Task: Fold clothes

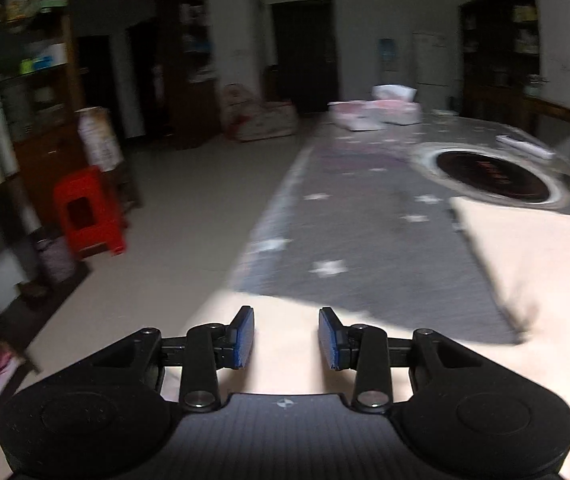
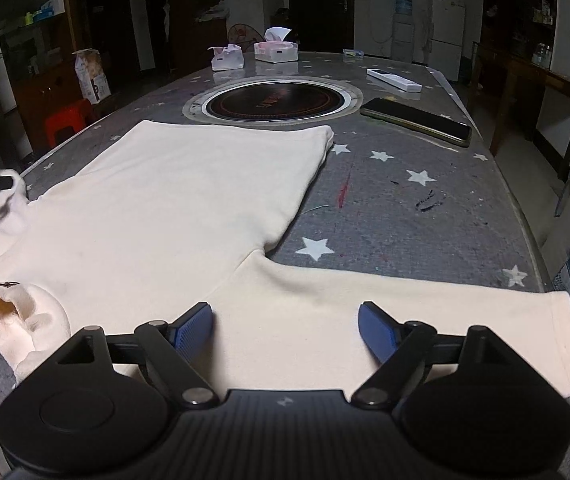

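The cream shirt (image 2: 173,216) is laid flat on the star-patterned table (image 2: 425,216), with its body spread toward the round hotplate (image 2: 275,102) and the collar (image 2: 9,312) at the near left. One sleeve (image 2: 425,320) is stretched straight out toward the right table edge, so its full length is exposed for folding across the body.

The right gripper (image 2: 285,330) is held low over the root of that sleeve. Its jaws are spread wide, with cloth visible between the blue pads (image 2: 193,328), and nothing is gripped. This placement is judged to suit either a pinch of the sleeve or a release of it; the pictures do not settle which.

The left gripper (image 1: 286,338) is held above the shirt's opposite side, near the left table edge. Its jaws are moderately parted and nothing is clamped between them. The left wrist view is blurred, so contact with the cloth cannot be confirmed.

A phone (image 2: 417,120) and a remote (image 2: 395,80) are set well apart from the shirt, beyond the folding area.
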`<act>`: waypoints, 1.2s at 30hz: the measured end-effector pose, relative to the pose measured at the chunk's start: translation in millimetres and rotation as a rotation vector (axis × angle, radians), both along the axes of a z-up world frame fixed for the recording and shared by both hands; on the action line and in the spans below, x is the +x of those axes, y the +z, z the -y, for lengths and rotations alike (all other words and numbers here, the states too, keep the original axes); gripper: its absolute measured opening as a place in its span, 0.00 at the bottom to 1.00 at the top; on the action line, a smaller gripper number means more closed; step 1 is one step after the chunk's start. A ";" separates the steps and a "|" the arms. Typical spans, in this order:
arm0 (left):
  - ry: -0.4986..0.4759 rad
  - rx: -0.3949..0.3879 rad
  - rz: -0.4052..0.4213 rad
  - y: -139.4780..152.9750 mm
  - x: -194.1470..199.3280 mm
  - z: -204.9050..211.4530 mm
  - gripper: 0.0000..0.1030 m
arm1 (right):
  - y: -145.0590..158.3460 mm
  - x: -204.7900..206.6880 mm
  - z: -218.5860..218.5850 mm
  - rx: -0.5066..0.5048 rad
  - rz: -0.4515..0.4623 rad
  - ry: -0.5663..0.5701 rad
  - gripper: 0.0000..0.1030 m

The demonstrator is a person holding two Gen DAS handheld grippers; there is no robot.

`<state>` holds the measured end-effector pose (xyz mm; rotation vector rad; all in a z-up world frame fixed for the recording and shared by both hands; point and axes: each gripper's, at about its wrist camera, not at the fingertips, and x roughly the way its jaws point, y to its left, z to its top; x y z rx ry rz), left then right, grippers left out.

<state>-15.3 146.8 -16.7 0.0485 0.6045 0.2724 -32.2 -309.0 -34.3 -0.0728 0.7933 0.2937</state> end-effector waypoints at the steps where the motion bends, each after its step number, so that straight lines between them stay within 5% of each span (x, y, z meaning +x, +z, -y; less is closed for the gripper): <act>1: 0.011 0.005 -0.002 0.4 -1.7 -3.4 0.38 | -0.2 -0.1 -0.2 0.000 0.000 0.002 0.82; 11: -0.153 -0.106 0.004 14.7 -14.2 18.4 0.38 | -2.3 1.6 -4.6 0.006 -0.003 -0.011 0.97; 15: -0.253 -0.074 -0.032 5.4 -2.2 47.1 0.38 | -4.0 3.0 -4.7 0.002 -0.009 -0.031 1.00; 28: -0.082 -0.040 -0.043 0.2 8.9 6.1 0.42 | -6.9 1.7 -5.8 -0.008 0.002 -0.027 1.00; 36: -0.362 -0.133 -0.004 24.0 -17.9 75.4 0.43 | 0.3 0.4 -10.3 -0.003 -0.001 -0.017 1.00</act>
